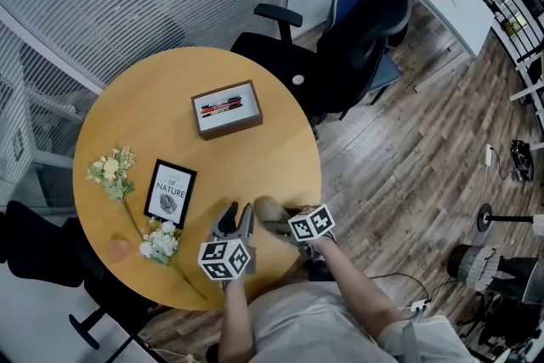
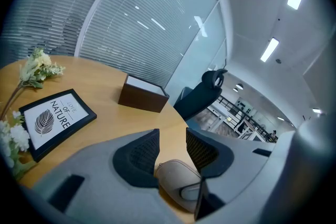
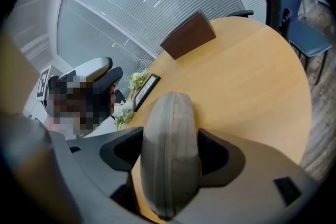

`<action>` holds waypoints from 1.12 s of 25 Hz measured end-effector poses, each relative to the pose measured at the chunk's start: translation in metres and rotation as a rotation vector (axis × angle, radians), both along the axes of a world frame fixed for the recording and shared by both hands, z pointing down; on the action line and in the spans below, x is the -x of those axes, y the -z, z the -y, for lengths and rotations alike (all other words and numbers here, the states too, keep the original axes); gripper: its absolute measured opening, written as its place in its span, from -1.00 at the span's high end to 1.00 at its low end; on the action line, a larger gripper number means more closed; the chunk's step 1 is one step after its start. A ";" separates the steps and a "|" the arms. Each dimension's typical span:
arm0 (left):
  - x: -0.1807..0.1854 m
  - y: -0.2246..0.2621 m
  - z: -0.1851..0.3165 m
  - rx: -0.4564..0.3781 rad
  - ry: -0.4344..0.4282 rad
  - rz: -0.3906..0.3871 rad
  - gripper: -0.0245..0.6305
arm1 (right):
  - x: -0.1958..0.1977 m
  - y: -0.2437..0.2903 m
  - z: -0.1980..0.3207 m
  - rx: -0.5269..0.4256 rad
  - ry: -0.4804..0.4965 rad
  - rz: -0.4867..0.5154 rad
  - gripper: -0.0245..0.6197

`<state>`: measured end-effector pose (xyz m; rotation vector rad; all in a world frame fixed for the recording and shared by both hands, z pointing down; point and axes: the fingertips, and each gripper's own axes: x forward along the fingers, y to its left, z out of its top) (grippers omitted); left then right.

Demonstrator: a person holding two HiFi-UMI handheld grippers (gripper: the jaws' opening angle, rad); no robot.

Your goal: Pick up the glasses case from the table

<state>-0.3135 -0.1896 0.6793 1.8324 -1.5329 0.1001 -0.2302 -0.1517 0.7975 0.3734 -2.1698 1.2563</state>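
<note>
Item: glasses case (image 1: 270,212), grey-beige, oblong, at the near edge of a round wooden table (image 1: 272,140), between two hand-held grippers.

Detail: the right gripper (image 3: 170,132) has its jaws spread wide, one on each side of the case, which is seen edge-on and fills the gap between them. The left gripper (image 2: 172,134) is just beside it, its jaws apart and gripping nothing, with bare table top between the pads and the case low in its view. A black-framed print (image 1: 170,192) with a leaf drawing reads "LOVE OF NATURE". A brown box (image 1: 226,109) further back holds a red pen and a black pen (image 1: 221,105); their print is too small to read. Two sprigs of pale flowers (image 1: 115,170) lie beside the print.
</note>
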 end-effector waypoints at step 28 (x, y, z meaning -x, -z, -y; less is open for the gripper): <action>-0.009 0.023 -0.025 -0.045 0.025 0.024 0.46 | -0.022 0.035 -0.019 -0.106 -0.062 0.024 0.07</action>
